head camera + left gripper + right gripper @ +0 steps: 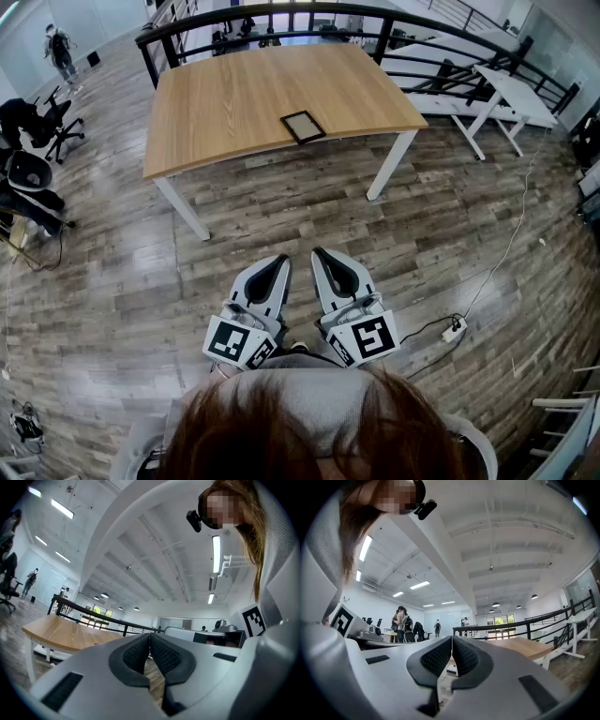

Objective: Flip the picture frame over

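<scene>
A small dark picture frame [303, 126] lies flat near the front edge of the wooden table [244, 94] in the head view. Both grippers hang close to my body over the floor, well short of the table. My left gripper [280, 262] is shut with nothing in it, its pads [140, 654] meeting at the tips. My right gripper [320, 255] is shut and empty too, its pads [464, 656] touching. In the gripper views the wooden table [61, 632] shows to the left and the same table [520, 646] to the right; the frame is not seen there.
A black railing [281, 14] runs behind the table. White tables [506, 89] stand at the right, office chairs [37, 127] at the left. A power strip with a cable [455, 328] lies on the wood floor to my right. People stand far off [401, 620].
</scene>
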